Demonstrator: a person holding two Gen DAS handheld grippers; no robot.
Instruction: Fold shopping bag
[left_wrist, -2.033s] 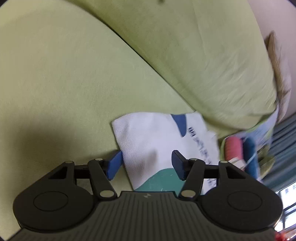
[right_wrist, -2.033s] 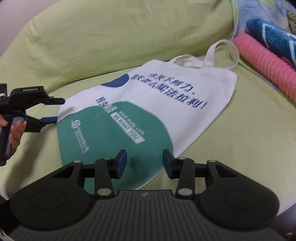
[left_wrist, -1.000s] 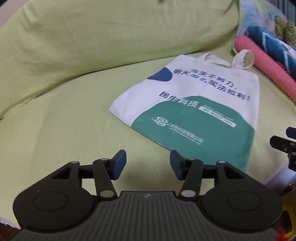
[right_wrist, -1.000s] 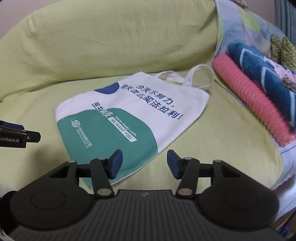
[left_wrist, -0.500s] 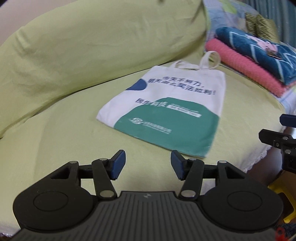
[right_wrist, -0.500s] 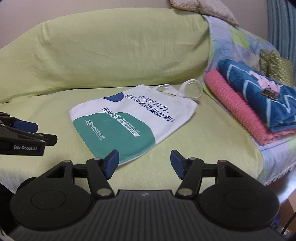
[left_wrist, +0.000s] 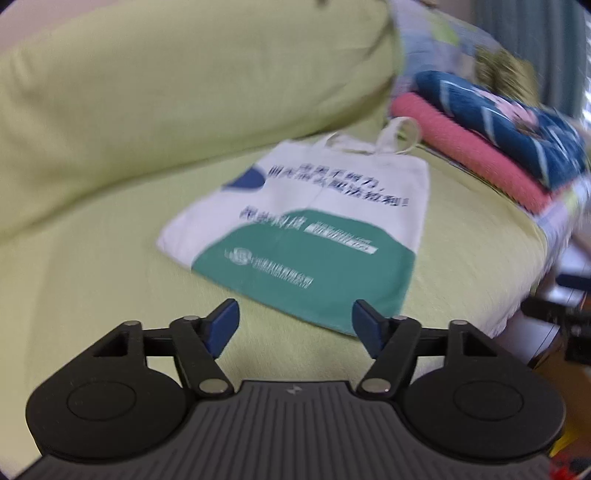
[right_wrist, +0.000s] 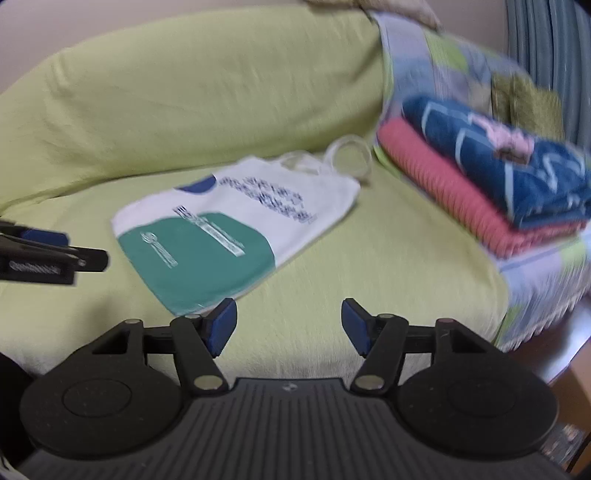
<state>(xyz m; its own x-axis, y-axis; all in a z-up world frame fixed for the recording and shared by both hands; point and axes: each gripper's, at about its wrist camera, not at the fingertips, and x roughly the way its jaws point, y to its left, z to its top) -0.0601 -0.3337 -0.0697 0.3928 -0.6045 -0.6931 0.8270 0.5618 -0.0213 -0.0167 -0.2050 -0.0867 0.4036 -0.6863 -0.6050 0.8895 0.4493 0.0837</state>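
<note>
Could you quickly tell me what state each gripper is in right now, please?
Left gripper: open, holding nothing.
Right gripper: open, holding nothing.
The white-and-green canvas shopping bag lies flat, ungrasped.

A big sofa (right_wrist: 388, 258) had a soft yellow-green cover (left_wrist: 110, 258) over its seat and back. At one end lay a patchwork cloth (right_wrist: 436, 66) with blue, green and white squares. On it sat a pink folded blanket (right_wrist: 443, 184). A dark blue blanket (right_wrist: 517, 177) with light stripes lay on top of the pink one. Behind them stood an olive-green cushion (right_wrist: 532, 103). A blue-grey curtain (right_wrist: 546, 37) hung at the far side.
</note>
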